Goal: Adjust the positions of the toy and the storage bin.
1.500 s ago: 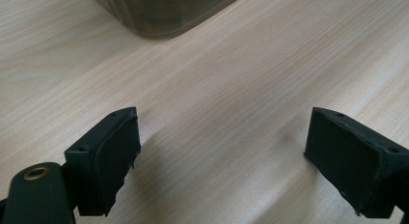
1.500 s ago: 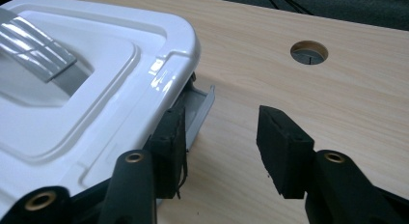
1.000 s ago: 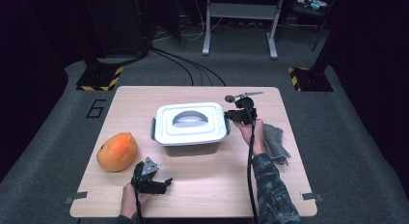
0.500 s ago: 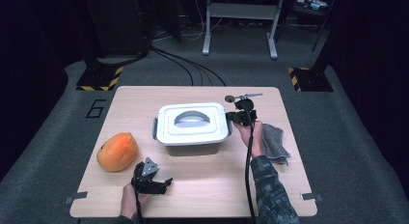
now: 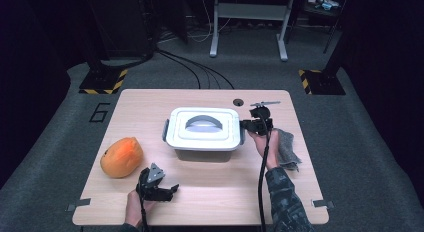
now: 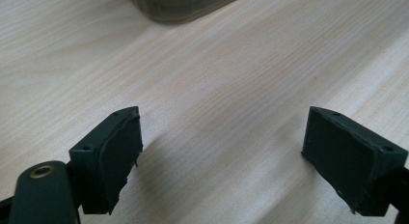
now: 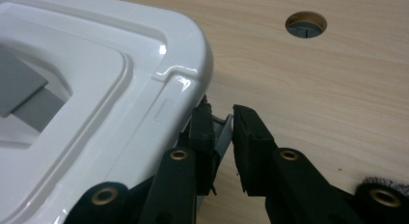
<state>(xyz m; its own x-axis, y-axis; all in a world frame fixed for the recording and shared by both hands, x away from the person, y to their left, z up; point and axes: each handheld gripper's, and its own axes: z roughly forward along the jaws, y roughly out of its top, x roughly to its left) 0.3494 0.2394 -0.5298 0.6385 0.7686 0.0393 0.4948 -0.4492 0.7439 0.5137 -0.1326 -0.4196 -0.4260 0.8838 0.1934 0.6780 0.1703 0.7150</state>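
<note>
Nothing has shifted: our right claw (image 7: 222, 137) stays clenched on what seems the box's (image 5: 202, 129) right-side latch (image 7: 223, 132), left claw (image 6: 219, 156) released

Left tongs (image 5: 161, 189), lower left of high view: black body, grey three-cornered plate on top, black cable trailing to bottom edge. Right tongs (image 5: 248, 124), right of centre: black, thick black cable running down over a camouflage-pattern sleeve (image 5: 287, 204). Gripper views: matte black jaw blocks, worn rubber pads (image 7: 247, 137), brass-ringed pivot screws (image 7: 179, 155).
</note>
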